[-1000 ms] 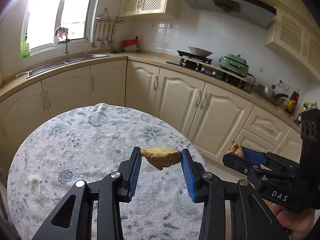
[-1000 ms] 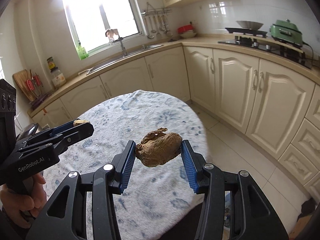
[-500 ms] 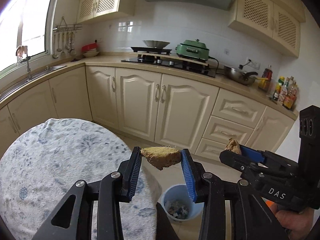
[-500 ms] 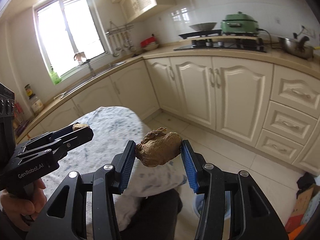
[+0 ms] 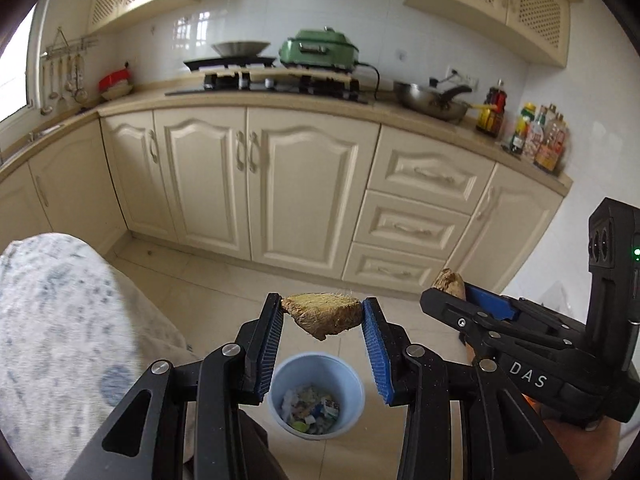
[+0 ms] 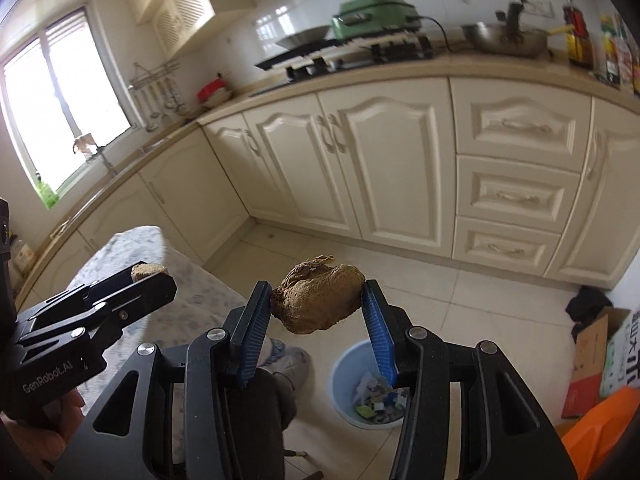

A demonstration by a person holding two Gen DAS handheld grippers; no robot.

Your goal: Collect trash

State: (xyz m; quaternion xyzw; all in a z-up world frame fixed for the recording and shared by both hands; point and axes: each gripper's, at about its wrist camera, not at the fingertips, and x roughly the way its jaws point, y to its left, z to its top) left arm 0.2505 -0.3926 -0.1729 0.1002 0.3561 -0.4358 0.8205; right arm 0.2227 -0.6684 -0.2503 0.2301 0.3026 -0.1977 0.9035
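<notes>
My left gripper (image 5: 322,310) is shut on a tan fibrous husk piece (image 5: 322,315) and holds it in the air above a light blue trash bin (image 5: 317,394) on the floor. My right gripper (image 6: 318,300) is shut on a brown crumpled lump (image 6: 318,302), held above and left of the same bin (image 6: 370,388). The bin holds several scraps. Each gripper shows in the other's view: the right one (image 5: 448,292) to the right, the left one (image 6: 150,274) to the left.
A round table with a blue-white cloth (image 5: 60,320) stands to the left. Cream kitchen cabinets (image 5: 304,184) run along the back, with a stove and pans on the counter. Cardboard boxes (image 6: 600,356) and an orange item lie on the floor at right.
Both grippers have swung right, away from the table, with their pieces still held. The trash bin has come into view below them.
</notes>
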